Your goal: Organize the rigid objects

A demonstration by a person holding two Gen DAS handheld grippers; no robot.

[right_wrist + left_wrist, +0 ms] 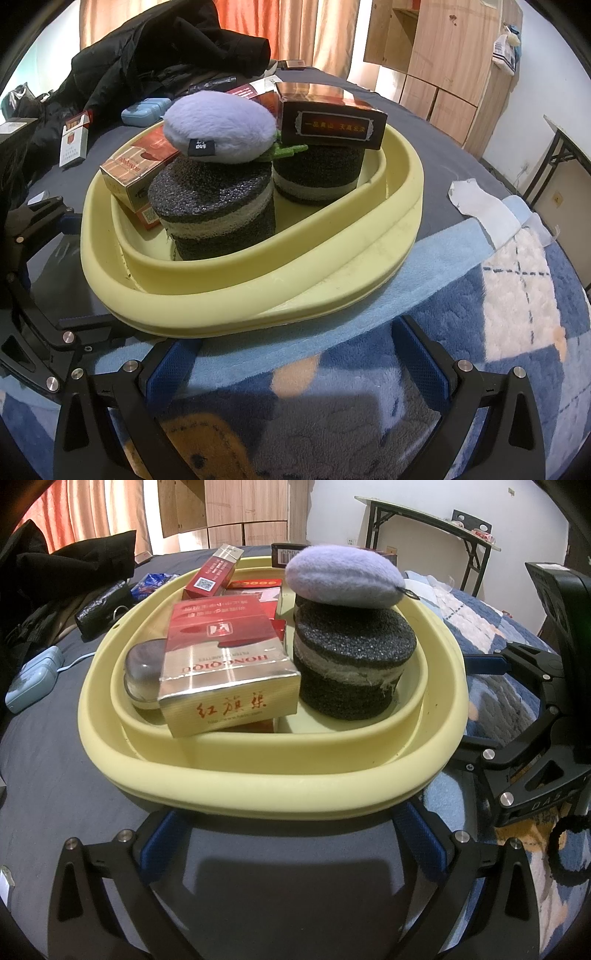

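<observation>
A pale yellow basin point(280, 775) point(236, 317) sits on the bed. In it lie a gold and red cigarette box point(225, 672) point(129, 173), more red boxes point(214, 572), a black sponge cylinder point(351, 661) point(214, 210) with a purple plush toy point(343, 576) point(221, 125) on top, and a second sponge cylinder point(317, 173) bearing a dark box point(328, 114). My left gripper point(291, 845) is open and empty just in front of the basin's near rim. My right gripper point(295, 362) is open and empty at the basin's side; it shows in the left wrist view point(491, 701).
A black jacket point(147, 62) lies at the bed's far side. A light blue case point(31, 683) point(146, 109) and a white cigarette pack point(74, 140) lie on the dark sheet. A blue patterned blanket point(480, 332) lies under my right gripper. A folding table point(436, 528) stands beyond.
</observation>
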